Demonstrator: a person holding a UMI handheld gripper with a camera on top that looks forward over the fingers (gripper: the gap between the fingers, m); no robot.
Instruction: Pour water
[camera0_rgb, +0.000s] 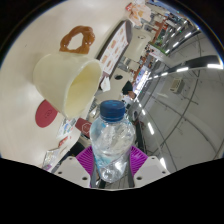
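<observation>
A clear plastic water bottle (112, 138) with a blue cap (112, 108) sits between my gripper's (110, 160) purple pads (86, 157), both fingers pressing its crumpled body. The whole view is rolled steeply, so the bottle is tipped with its capped neck pointing toward a cream paper cup (68, 78). The cup's open mouth (84, 86) faces the bottle's cap, a short gap apart. The cap is on the bottle. I see no water flowing.
The cup rests on a white table (40, 40). A brown ring-shaped item (74, 40) lies beyond the cup, a round red object (46, 114) beside it. Printed cards (116, 44) stand along the table's edge. Ceiling lights and shelves (170, 70) fill the room behind.
</observation>
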